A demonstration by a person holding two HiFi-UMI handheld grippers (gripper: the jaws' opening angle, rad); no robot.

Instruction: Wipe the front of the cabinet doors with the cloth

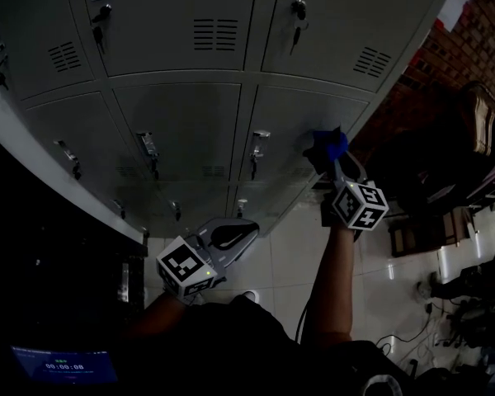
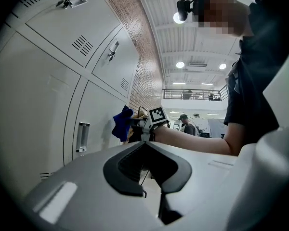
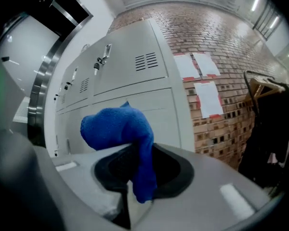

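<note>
Grey metal cabinet doors fill the upper head view. My right gripper is shut on a blue cloth, which sits against the middle-row door of the right column, beside its handle. In the right gripper view the cloth bunches over the jaws and hangs down between them, with the door just behind. My left gripper hangs lower, away from the doors, shut with nothing in it. From the left gripper view the cloth and the right gripper's marker cube show beyond.
A brick wall adjoins the cabinet on the right, with papers stuck on it. Bags on a rack stand nearby, and cables lie on the tiled floor. A dark screen glows at bottom left. People stand far off.
</note>
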